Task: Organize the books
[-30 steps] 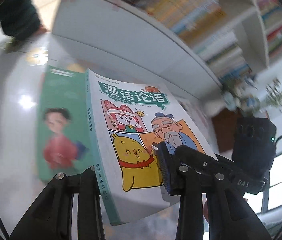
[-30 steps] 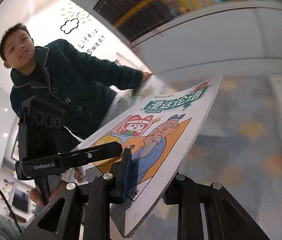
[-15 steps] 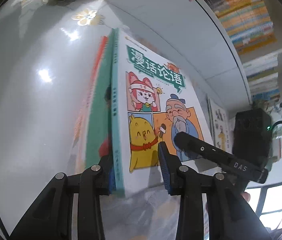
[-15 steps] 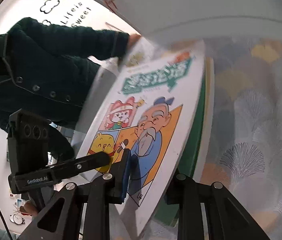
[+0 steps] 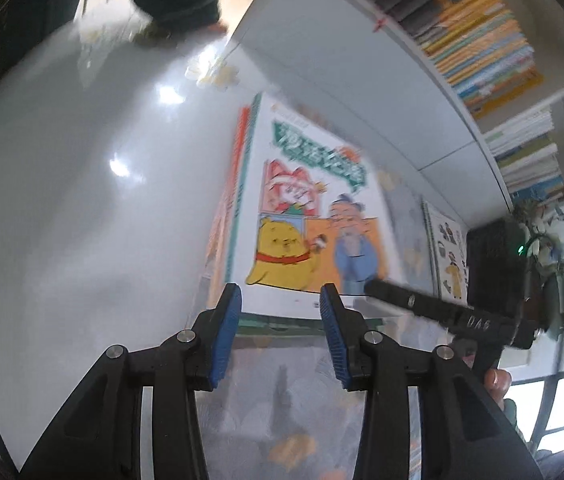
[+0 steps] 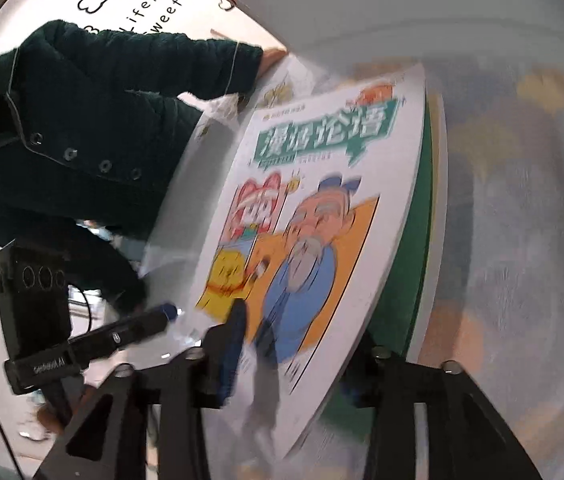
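A cartoon-cover book [image 5: 314,216] lies flat on a green book [image 5: 274,322], with an orange-edged book [image 5: 222,208] under them. My left gripper [image 5: 281,300] hovers at the stack's near edge; its jaws are opening and nothing is between the blue pads. In the right wrist view the same cartoon book [image 6: 322,200] has its near corner between the fingers of my right gripper [image 6: 298,340]. Those jaws are opening, and the upper pad [image 6: 230,344] stands off the cover. The lower finger is hidden under the book, above the green book [image 6: 418,280].
The stack rests on a glossy white table [image 5: 82,200] beside a white bookshelf [image 5: 482,40] full of books. A spiral picture book [image 5: 446,248] lies to the right, near a plant [image 5: 554,232]. A person in a dark jacket [image 6: 82,120] leans on the far table edge.
The cartoon book has come down from a tilted hold onto the green book. My right jaws have spread off its cover. My left gripper has drawn back to the near edge.
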The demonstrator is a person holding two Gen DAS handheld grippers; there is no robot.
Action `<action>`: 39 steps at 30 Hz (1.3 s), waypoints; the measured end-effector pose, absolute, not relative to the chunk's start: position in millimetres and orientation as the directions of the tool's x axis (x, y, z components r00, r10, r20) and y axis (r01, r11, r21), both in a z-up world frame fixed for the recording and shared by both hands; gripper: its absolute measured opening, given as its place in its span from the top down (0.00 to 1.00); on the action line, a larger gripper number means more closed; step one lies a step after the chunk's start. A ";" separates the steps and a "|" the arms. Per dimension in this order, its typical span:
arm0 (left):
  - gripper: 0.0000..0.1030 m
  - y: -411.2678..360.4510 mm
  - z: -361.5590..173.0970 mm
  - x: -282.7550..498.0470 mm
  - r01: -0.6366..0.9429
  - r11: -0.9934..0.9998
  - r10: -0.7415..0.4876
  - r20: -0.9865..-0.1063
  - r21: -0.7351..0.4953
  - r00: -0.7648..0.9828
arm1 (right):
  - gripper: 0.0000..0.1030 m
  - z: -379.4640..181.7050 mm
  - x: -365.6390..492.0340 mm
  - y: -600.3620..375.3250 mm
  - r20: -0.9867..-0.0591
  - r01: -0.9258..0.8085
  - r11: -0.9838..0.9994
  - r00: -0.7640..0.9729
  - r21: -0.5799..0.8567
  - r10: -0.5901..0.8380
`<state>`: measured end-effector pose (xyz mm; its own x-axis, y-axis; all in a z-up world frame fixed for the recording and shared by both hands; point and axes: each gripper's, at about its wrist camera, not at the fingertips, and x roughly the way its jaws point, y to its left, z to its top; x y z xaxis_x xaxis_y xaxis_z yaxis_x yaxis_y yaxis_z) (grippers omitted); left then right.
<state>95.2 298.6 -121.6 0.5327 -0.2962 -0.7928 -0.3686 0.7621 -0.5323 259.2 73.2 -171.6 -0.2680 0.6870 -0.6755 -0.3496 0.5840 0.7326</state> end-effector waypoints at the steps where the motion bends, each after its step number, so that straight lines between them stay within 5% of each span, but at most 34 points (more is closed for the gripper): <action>1: 0.62 294.5 -112.8 94.9 -0.349 0.776 -0.292 -0.790 -0.525 0.539 | 0.56 -169.4 253.8 64.2 -0.680 -0.348 0.590 -0.267 0.729 0.683; 4: 0.62 275.3 -99.3 101.2 -0.293 0.793 -0.324 -0.777 -0.535 0.540 | 0.54 -164.6 228.6 27.3 -0.666 -0.322 0.588 -0.255 0.742 0.701; 6: 0.62 250.6 -94.0 109.1 -0.238 0.807 -0.362 -0.771 -0.540 0.523 | 0.44 -171.8 206.1 -5.4 -0.672 -0.247 0.625 -0.267 0.740 0.691; 19: 0.51 32.8 -78.8 163.2 0.100 0.885 -0.463 -0.831 -0.455 0.308 | 0.44 -167.0 97.5 -287.6 -0.603 0.291 0.560 0.077 0.776 0.794; 22: 0.37 -7.1 -66.7 171.3 0.141 0.879 -0.476 -0.826 -0.455 0.301 | 0.44 -146.6 113.5 -322.0 -0.663 0.237 0.626 0.136 0.743 0.736; 30: 0.31 -72.3 -38.3 195.0 0.188 0.891 -0.453 -0.818 -0.413 0.353 | 0.37 -100.6 151.4 -357.6 -0.773 0.049 0.780 0.183 0.624 0.607; 39: 0.31 -59.6 -88.8 245.6 -0.048 0.856 -0.459 -0.799 -0.515 0.389 | 0.36 -122.0 200.3 -374.4 -0.835 -0.049 0.845 0.137 0.532 0.533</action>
<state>245.6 -59.6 -88.8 0.3886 -0.4592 -0.7988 -0.0475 0.8558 -0.5151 200.3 -374.4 -122.0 0.1367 0.5332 -0.8348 -0.0486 0.8453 0.5320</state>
